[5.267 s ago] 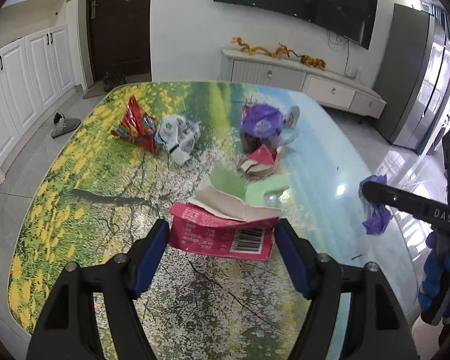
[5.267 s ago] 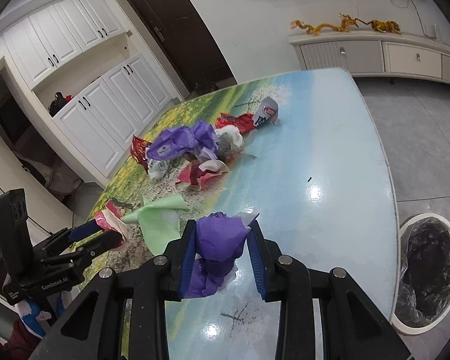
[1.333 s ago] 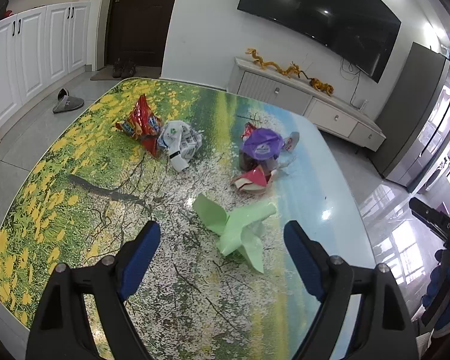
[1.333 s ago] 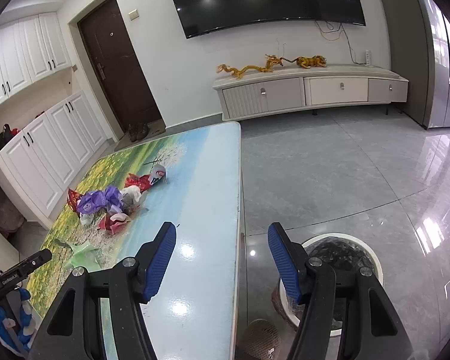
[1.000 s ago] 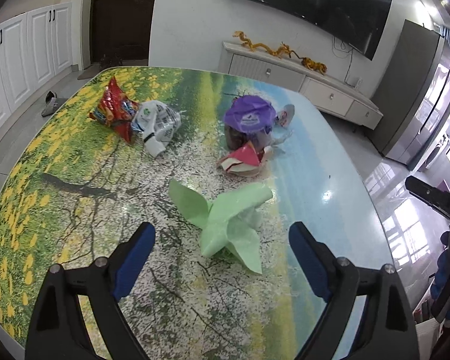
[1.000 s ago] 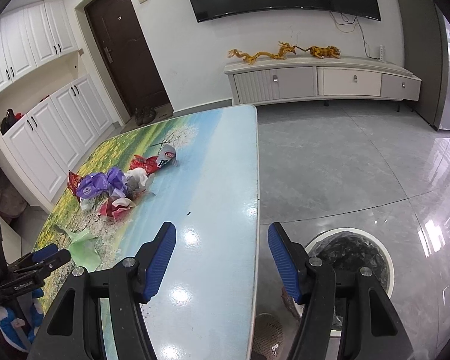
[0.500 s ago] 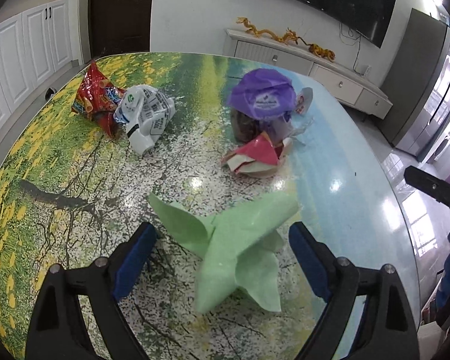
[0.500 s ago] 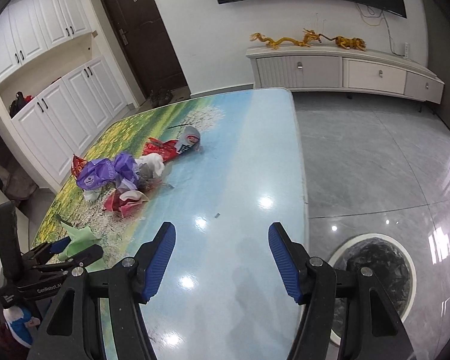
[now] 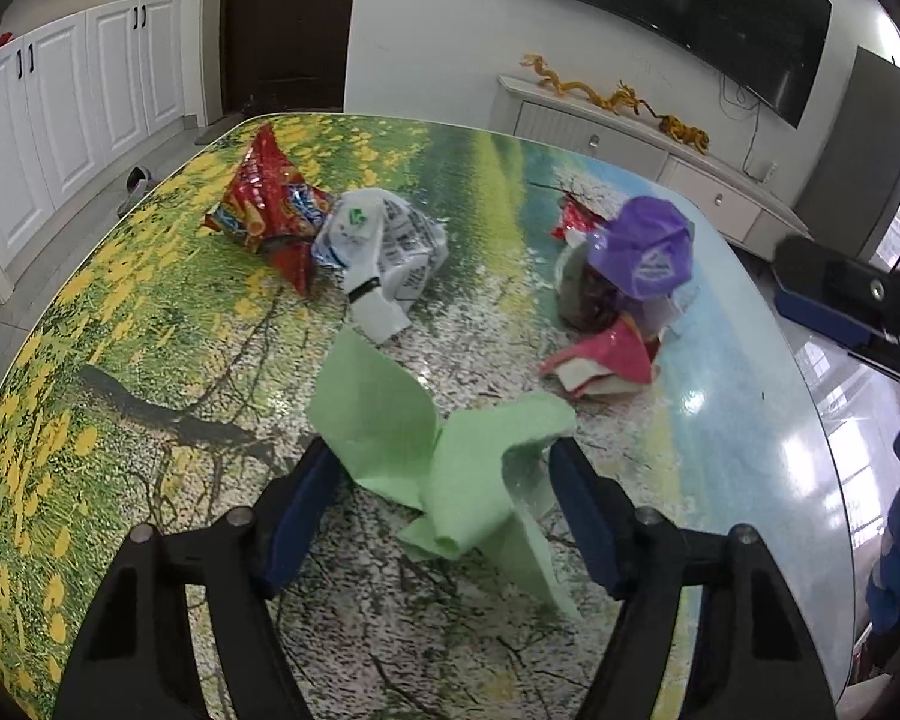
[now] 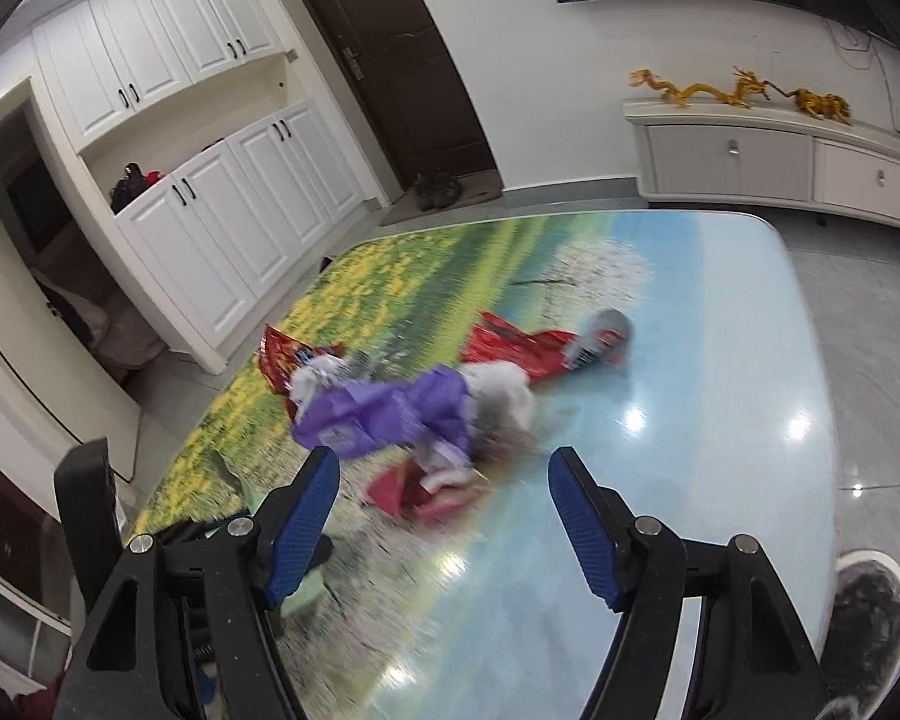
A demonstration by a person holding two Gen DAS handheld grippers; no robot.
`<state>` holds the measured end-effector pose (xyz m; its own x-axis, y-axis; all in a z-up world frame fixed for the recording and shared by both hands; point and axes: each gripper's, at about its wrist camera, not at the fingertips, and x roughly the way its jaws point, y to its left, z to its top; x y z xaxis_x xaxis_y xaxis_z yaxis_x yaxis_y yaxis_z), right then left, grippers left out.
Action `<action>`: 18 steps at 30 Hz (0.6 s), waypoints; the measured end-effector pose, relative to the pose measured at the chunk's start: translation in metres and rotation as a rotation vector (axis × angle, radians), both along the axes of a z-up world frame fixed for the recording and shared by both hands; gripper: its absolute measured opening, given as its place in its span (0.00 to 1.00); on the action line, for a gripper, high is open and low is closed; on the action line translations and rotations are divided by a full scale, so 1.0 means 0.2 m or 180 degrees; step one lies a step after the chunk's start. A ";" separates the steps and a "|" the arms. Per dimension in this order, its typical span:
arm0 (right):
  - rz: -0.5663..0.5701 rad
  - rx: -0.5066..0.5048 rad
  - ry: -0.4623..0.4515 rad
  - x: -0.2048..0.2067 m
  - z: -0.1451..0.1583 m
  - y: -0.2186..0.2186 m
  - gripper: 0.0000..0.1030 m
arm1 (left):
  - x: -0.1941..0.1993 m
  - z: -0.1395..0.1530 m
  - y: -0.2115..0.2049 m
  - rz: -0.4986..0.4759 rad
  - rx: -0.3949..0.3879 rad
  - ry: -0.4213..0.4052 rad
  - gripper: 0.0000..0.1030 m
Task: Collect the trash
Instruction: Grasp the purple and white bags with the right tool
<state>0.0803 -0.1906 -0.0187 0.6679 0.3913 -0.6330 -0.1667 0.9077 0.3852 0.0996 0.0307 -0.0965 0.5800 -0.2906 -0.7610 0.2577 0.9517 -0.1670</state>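
The left gripper (image 9: 441, 498) tilts steeply down over the near part of the table (image 9: 120, 372), its jaws closing around a crumpled green paper (image 9: 444, 462) that lies between the blue pads; the left pad looks close against the sheet, though a firm grip cannot be made out. Farther off lie a red snack bag (image 9: 264, 204) and a white printed bag (image 9: 384, 246) on the left, and a purple bag (image 9: 642, 246) above a pink wrapper (image 9: 606, 357) on the right. The right gripper (image 10: 444, 516) angles down toward that purple heap, its jaws opening with nothing between them. A lined bin (image 10: 870, 612) stands on the floor at the near right.
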 end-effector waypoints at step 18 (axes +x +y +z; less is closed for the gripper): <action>0.0014 -0.0151 0.0190 0.21 -0.13 0.16 0.43 | 0.00 0.01 0.06 0.0027 -0.0224 -0.0025 0.67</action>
